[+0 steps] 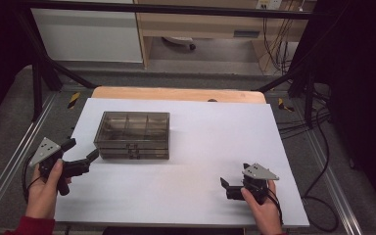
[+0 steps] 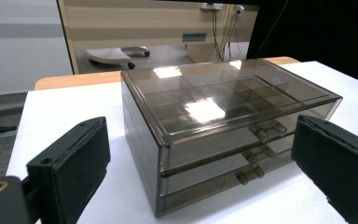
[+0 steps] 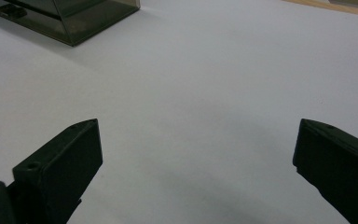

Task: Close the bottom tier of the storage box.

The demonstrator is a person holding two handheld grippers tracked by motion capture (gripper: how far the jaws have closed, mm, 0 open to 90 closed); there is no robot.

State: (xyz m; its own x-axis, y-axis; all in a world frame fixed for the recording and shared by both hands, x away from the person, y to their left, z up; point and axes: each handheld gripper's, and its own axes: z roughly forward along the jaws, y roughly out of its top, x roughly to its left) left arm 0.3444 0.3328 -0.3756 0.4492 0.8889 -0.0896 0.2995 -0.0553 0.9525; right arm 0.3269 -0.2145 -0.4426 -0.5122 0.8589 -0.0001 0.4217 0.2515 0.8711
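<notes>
The white surface (image 1: 176, 196) carries a smoked-transparent drawer organizer (image 1: 133, 135), which stands in the left half, toward the far edge, with its long axis running left to right and its drawer fronts facing the person. In the left gripper view the organizer (image 2: 214, 135) shows a divided top tray under a clear lid and stacked drawers, each with small pull handles (image 2: 261, 151) on the front; all drawers appear closed. The left tool (image 1: 81, 157) sits just beside the organizer's near-left corner, not touching it, with its jaws spread wide and empty; the organizer lies ahead of it and slightly to its right. The right tool (image 1: 227, 185) rests low over the near-right part of the surface, well apart from the organizer, jaws likewise spread wide with nothing between them; in the right gripper view only a corner of the organizer (image 3: 74, 18) appears far ahead to the left. The left tool is clearly the nearer one, so it is best placed to brace the body or reach a handle.
</notes>
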